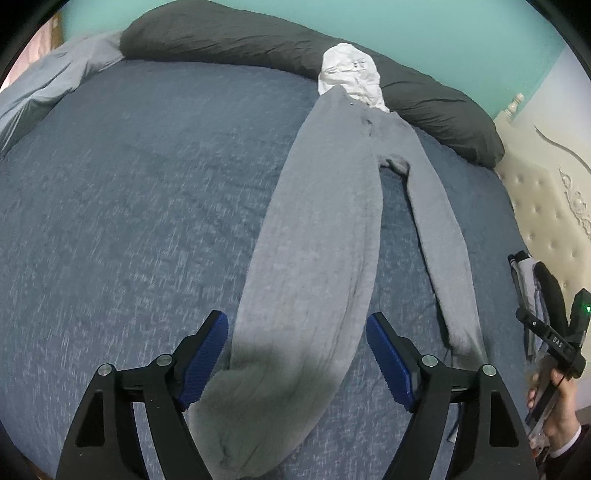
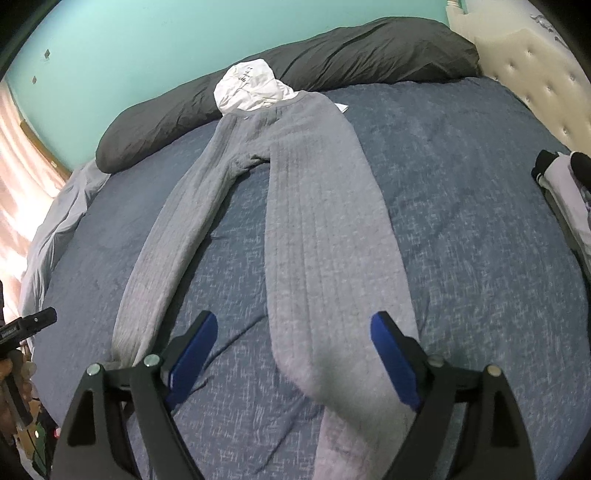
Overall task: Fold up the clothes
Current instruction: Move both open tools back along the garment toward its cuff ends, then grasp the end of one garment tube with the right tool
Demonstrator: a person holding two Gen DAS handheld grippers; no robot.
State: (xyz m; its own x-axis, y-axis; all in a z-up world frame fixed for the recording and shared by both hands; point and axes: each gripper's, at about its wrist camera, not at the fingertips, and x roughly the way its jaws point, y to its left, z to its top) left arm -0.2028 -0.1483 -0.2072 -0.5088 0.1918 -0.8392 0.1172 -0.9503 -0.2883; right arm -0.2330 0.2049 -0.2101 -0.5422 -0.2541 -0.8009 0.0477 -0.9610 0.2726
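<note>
Trousers: grey trousers (image 1: 325, 221) lie flat on the bed, legs spread in a narrow V, waistband toward 12 o'clock, cuffs toward 6 o'clock.
Left gripper: the left gripper (image 1: 297, 360) hangs over one leg near its cuff; jaws stand wide apart, blue pads (image 1: 205, 360) on either side of the cloth without pressing it.
Right gripper: the right gripper (image 2: 293, 360) hangs over the other leg near its cuff; jaws likewise spread, the leg passing between them unclamped.
White garment: a crumpled white garment (image 1: 351, 72) sits at 12 o'clock, touching the waistband and resting against the pillow.
Pillow: a long dark grey pillow (image 1: 229, 35) runs along the far edge of the bed.
Bed cover: a mottled blue cover (image 1: 129, 192) bears everything.
Headboard: a cream tufted headboard (image 1: 543, 206) stands at 3 o'clock in the left wrist view.
Pile of clothes: a small pile of clothes (image 2: 565, 177) lies at 3 o'clock near the headboard, well apart from the trousers.
Wall: a turquoise wall (image 2: 110, 48) rises behind the pillow.
</note>
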